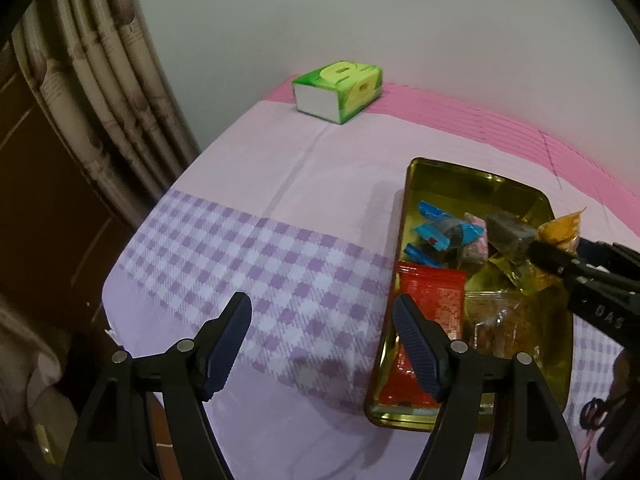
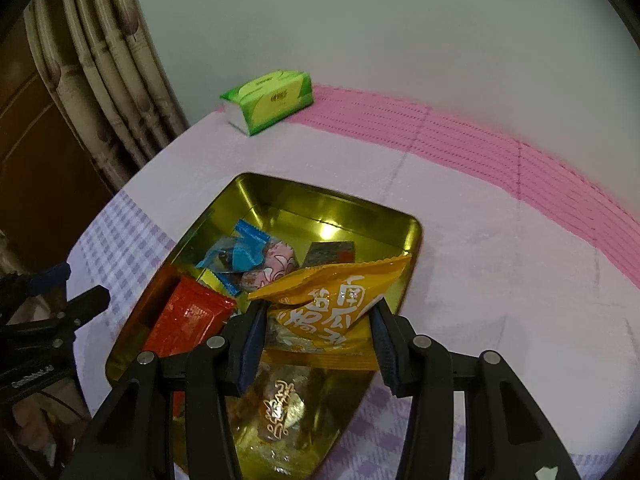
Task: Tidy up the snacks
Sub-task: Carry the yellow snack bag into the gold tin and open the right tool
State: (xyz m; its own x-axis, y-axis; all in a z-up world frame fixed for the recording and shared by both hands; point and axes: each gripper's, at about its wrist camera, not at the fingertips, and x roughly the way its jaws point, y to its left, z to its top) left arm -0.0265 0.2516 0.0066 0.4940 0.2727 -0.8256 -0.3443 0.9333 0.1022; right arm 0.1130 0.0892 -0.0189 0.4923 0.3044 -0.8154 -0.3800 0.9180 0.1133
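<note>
At the far left hang beige patterned curtains (image 1: 116, 92), and beyond them a green tissue pack (image 1: 339, 90) sits at the far edge of the table (image 1: 248, 184), where the lilac checked cloth meets a pink band. The left gripper (image 1: 322, 344) hangs over the checked cloth with its jaws spread and nothing between them; its right finger (image 1: 416, 350) overlaps the near left rim of the gold tin tray (image 1: 476, 178). Inside the tray lie a red packet (image 1: 434, 300) at the near left, blue-wrapped sweets (image 1: 436, 232) further back, a pink wrapped sweet (image 2: 280, 262) beside them, a dark foil piece (image 2: 330, 254) towards the far side, and a clear wrapper with gold lettering (image 2: 280, 404) nearest. To the right, the right gripper (image 2: 316, 344) pinches an orange snack bag (image 2: 336, 300) printed with white characters, one pad on each side, the bag held just over the tray's near right part, above the clear wrapper.
</note>
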